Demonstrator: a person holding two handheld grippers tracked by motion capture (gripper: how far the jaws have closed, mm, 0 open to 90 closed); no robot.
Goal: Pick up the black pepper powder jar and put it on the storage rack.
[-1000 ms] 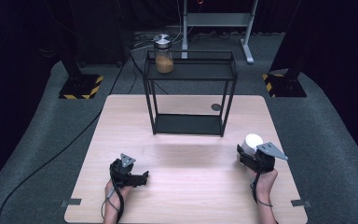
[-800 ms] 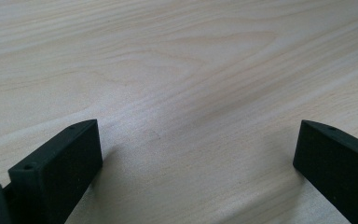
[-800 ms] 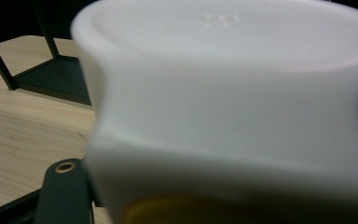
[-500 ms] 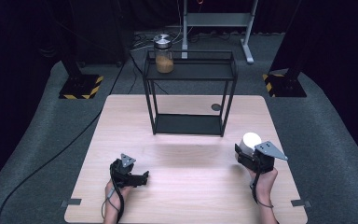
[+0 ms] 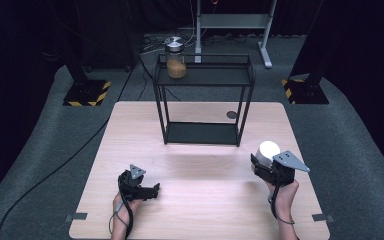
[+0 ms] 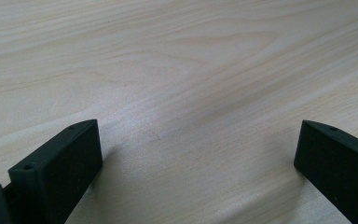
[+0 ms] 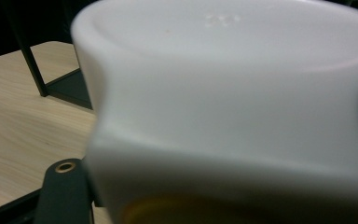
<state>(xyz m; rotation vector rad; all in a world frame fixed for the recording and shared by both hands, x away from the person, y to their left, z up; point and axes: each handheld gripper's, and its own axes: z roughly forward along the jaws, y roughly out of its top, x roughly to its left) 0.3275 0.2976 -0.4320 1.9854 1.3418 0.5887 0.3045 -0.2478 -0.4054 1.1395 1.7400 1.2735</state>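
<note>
Two grippers work above a pale wooden table (image 5: 200, 195), one in each of the person's hands. In the high view the right gripper (image 5: 261, 162) pinches a white container (image 5: 268, 149) with a white lid; the container's top stands just ahead of the gripper's body and beyond its grey plate. In the right gripper view the container (image 7: 233, 116) sits so close to the camera that it blurs, its white wall pulled in at the sides where the jaws press on it, and a yellowish band shows at its lower edge. Whether the container's base touches the table cannot be told.

Ahead of that gripper and to its left stands a black wire shelf (image 5: 203, 80), well apart from it, and a glass jar (image 5: 175, 58) with a metal lid and brown contents rests on the shelf's top level.

Across the table the left gripper (image 5: 155, 189) lies low over the wood, its jaws spread wide with only bare wood grain between them in the left gripper view.
</note>
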